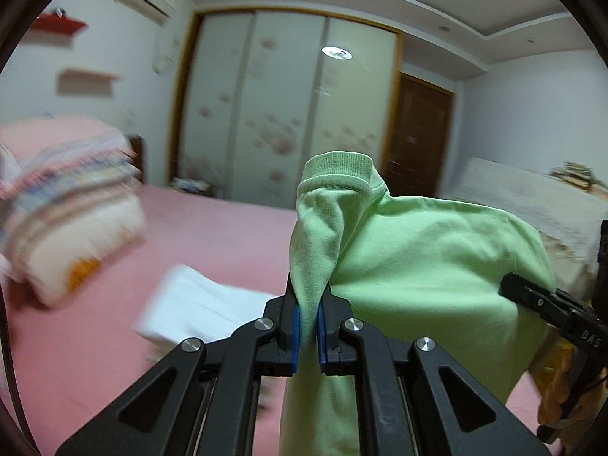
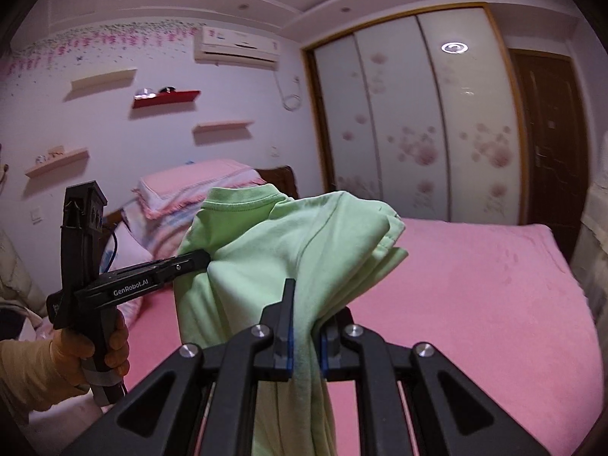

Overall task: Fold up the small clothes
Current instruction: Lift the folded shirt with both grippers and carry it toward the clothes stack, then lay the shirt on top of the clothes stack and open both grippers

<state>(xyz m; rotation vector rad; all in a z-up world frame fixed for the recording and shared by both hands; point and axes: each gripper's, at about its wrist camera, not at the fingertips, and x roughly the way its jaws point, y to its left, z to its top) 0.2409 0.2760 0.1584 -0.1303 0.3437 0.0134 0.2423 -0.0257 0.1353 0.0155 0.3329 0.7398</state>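
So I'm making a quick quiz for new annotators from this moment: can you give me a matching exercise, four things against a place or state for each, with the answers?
Column one:
1. green garment
2. white folded cloth
3. red shelf
4. air conditioner

Column two:
A. mounted high on the wall
B. held off the bed by both tools
C. fixed to the wall with small items on top
D. lying flat on the pink bed sheet

Pairs: 1-B, 2-D, 3-C, 4-A. The left tool and the right tool each pinch the garment.
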